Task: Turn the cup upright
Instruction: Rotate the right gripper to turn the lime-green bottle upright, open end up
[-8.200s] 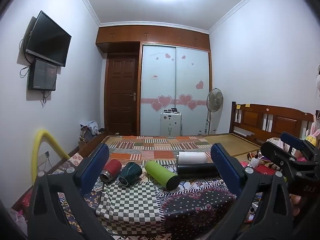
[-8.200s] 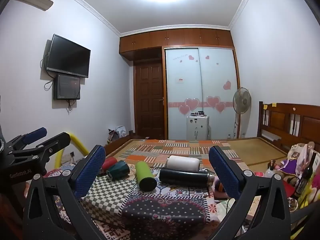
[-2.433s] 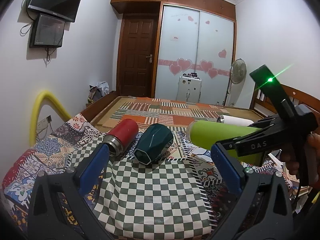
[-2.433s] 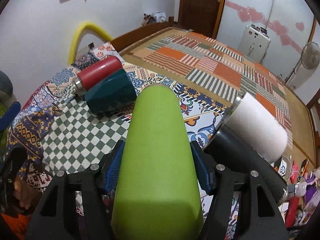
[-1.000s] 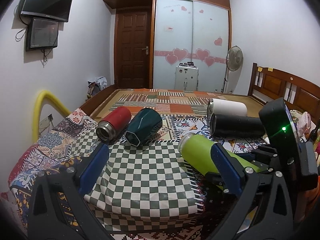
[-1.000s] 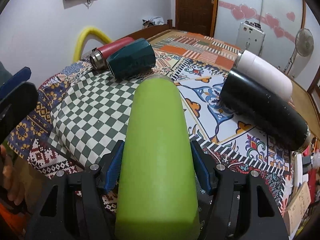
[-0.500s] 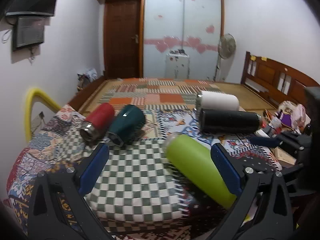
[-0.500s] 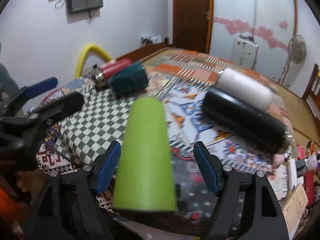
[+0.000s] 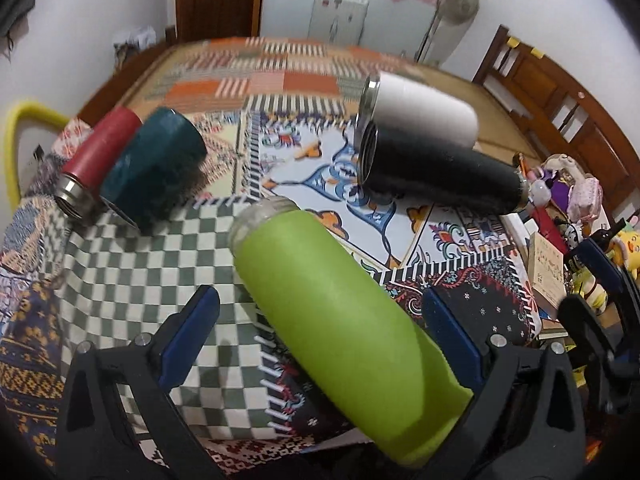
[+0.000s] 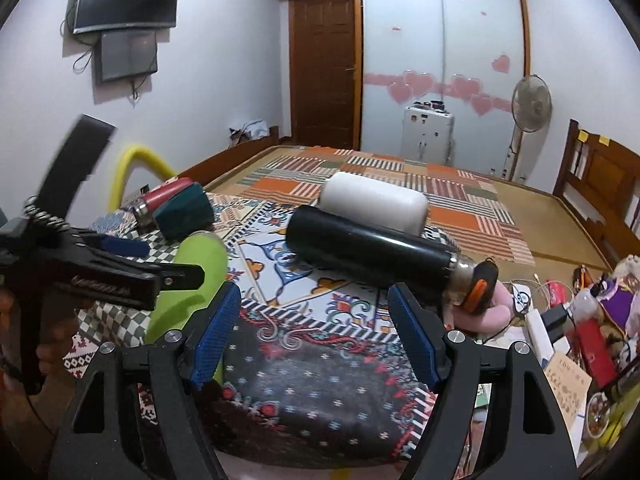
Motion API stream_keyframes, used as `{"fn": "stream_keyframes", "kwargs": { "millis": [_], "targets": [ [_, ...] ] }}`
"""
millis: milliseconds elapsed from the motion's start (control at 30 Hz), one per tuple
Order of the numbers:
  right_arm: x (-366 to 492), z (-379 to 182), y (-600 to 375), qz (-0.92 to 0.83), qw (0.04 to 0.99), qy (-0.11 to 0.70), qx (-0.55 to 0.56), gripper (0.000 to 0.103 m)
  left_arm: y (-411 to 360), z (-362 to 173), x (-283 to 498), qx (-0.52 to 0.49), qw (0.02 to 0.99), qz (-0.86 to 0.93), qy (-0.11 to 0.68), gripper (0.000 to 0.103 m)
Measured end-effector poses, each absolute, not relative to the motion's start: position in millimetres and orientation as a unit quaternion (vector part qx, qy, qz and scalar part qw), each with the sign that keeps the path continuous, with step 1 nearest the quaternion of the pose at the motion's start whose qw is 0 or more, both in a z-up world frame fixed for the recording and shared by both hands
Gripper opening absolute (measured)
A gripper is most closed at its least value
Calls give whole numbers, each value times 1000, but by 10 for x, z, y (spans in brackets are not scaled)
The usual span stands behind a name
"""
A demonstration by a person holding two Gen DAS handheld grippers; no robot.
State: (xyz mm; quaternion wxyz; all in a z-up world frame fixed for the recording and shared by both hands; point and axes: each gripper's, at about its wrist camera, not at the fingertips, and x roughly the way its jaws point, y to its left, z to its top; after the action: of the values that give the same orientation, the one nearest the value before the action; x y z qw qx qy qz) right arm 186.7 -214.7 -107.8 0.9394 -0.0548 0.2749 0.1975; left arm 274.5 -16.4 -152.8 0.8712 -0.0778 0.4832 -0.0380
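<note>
A lime green cup (image 9: 336,320) lies on its side on the patterned cloth, its open mouth pointing away from me. My left gripper (image 9: 320,328) is open, its blue pads on either side of the cup's body without closing on it. In the right wrist view the green cup (image 10: 188,280) lies at the left, partly behind the left gripper's body (image 10: 100,272). My right gripper (image 10: 314,332) is open and empty, pulled back above the dark cloth.
A red flask (image 9: 96,156) and a dark green cup (image 9: 156,172) lie on their sides at the back left. A black flask (image 9: 436,176) and a white cup (image 9: 424,112) lie at the back right. Clutter (image 9: 560,216) fills the right edge.
My right gripper has let go of the green cup and drawn back to the right. My left gripper has moved down over the cup, which now lies between its open fingers.
</note>
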Motion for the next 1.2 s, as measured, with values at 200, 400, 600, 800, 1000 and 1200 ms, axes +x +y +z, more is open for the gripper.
{"fn": "stream_keyframes", "kwargs": {
  "millis": [200,400,600,800,1000,1200],
  "targets": [
    [1911,-1170,-2279,199,941,273,-35,73,-139,-1744,3010,-104,836,-24,539,91],
    [1963,-1260,-2386,196,941,276,-23,73,-78,-1892,3169,-140,810,-28,569,89],
    [1982,-1291,-2425,194,941,276,-18,73,-196,-1877,3276,-113,814,-41,568,82],
    [1931,-1215,-2421,197,944,265,-23,73,-144,-1804,3291,-116,822,-69,553,68],
    [1852,-1113,-2345,210,946,247,-26,79,-121,-1524,3133,-112,844,-92,517,63],
    [1767,-996,-2269,224,948,225,-16,85,-189,-1147,2864,-80,876,-102,465,62]
  ]
}}
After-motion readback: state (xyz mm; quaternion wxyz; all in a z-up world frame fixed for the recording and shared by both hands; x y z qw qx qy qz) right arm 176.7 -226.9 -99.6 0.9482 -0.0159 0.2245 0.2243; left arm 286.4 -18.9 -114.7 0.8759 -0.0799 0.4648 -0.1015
